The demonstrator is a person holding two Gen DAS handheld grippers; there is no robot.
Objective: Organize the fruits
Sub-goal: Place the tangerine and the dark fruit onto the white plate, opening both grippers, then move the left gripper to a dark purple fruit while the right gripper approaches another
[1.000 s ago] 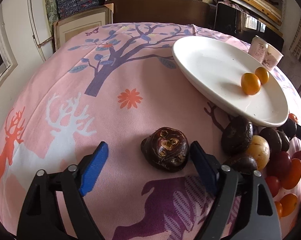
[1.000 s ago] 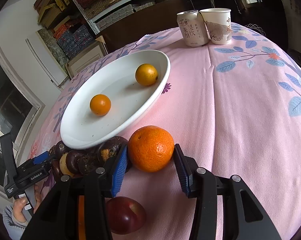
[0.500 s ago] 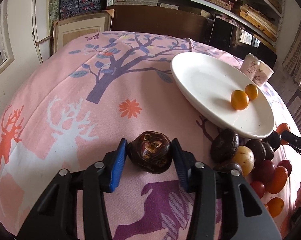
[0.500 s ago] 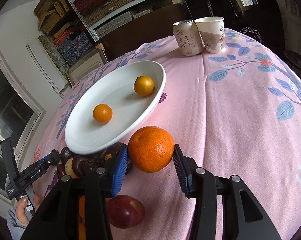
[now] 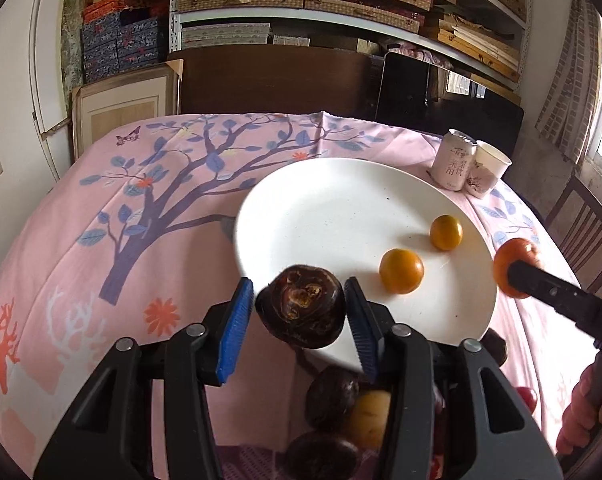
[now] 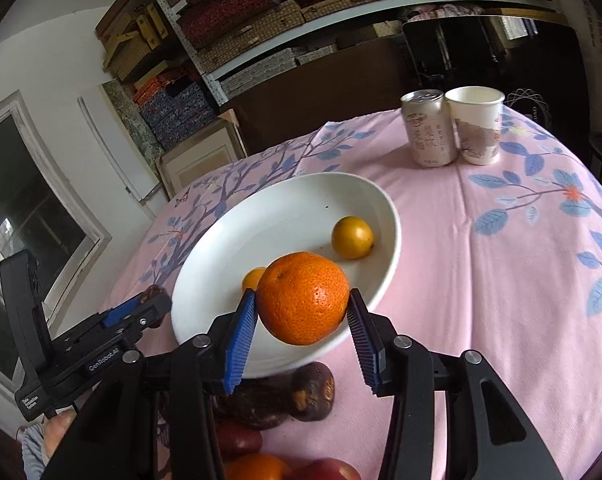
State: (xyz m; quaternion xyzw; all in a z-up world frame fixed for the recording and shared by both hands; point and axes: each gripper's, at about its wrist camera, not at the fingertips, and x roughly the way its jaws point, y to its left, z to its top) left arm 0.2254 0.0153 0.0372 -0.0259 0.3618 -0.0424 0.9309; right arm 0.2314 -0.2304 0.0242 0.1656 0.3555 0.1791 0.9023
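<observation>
On the left side, the left gripper holds a dark brown, rough-skinned round fruit between its two blue-padded fingers. The jaws have just been opening a little, but the fruit sits between the pads, lifted free of the pink patterned cloth on the counter, so I judge that the fingers pinch it. It hangs over the near rim of the wide white ceramic plate, probably because the plate is the place where the fruits are collected. The skin of this fruit is wrinkled and shiny, with a lighter brown scar on the face toward the camera.

In the middle, two small yellow-orange round fruits lie apart from each other on the plate. Under the plate's near rim, a heap of dark, yellow and red fruits waits on the cloth; it is partly hidden by the gripper.

On the right, the right gripper pinches a bright orange mandarin with pitted skin at its two sides, also raised above the plate's rim. Its jaws have opened only slightly, and the pads press on the peel. The mandarin looks firm and round, so a side grip suits it well.

Beyond, a pale drink can and a white paper cup stand touching, well apart from the plate.
</observation>
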